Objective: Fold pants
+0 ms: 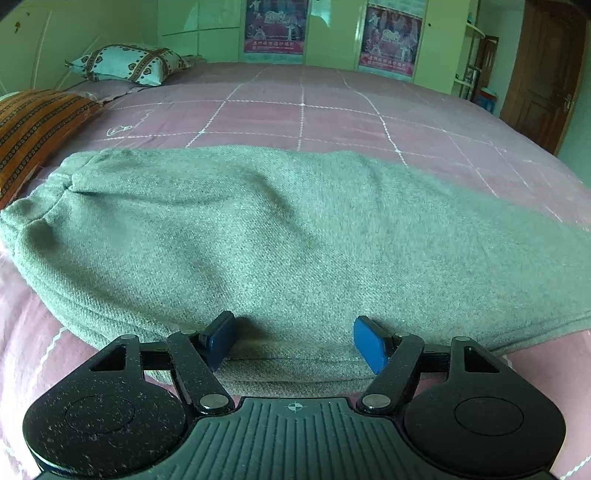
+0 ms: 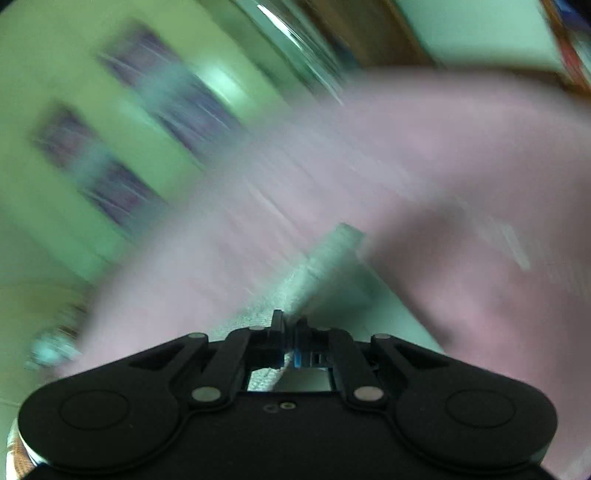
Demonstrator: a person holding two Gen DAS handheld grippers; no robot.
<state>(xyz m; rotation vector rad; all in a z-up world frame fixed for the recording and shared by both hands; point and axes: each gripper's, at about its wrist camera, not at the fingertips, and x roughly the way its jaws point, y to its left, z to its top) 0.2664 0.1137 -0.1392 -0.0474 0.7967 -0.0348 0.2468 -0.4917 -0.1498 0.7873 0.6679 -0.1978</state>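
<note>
1. A pair of grey-green knitted fabric pants [image 1: 280,236] lies flat across the near part of a wide bed covered in a dusty-pink quilted bedspread [image 1: 332,110] stitched with a white grid
2. In the left wrist view the pants stretch from the left edge to the right edge, with a gathered, ribbed end bunched toward the left and a hemmed edge running along the near side
3. The left gripper [image 1: 295,343] hovers over that near hem, its two blue pads [image 1: 369,345] spread well apart; the cloth lies beneath the gap and neither pad presses on it
4. At the head of the bed, on the left, sit a white pillow patterned with brown hearts [image 1: 125,62] and, nearer, an orange striped cushion [image 1: 33,125]
5. Beyond the bed stands a pale green wardrobe wall carrying two pink-and-purple posters [image 1: 275,26], and a dark brown wooden door [image 1: 543,74] is at the far right
6. The right wrist view is badly smeared by blur, so the room behind shows only as green and pink streaks
7. The right gripper [image 2: 290,332] has its fingers pressed together, pinching a fold of the same grey-green cloth [image 2: 321,258]; a strip of it rises from between the pads and runs away up the picture, above the pink bedspread
8. Which part of the pants the right gripper holds I cannot tell
</note>
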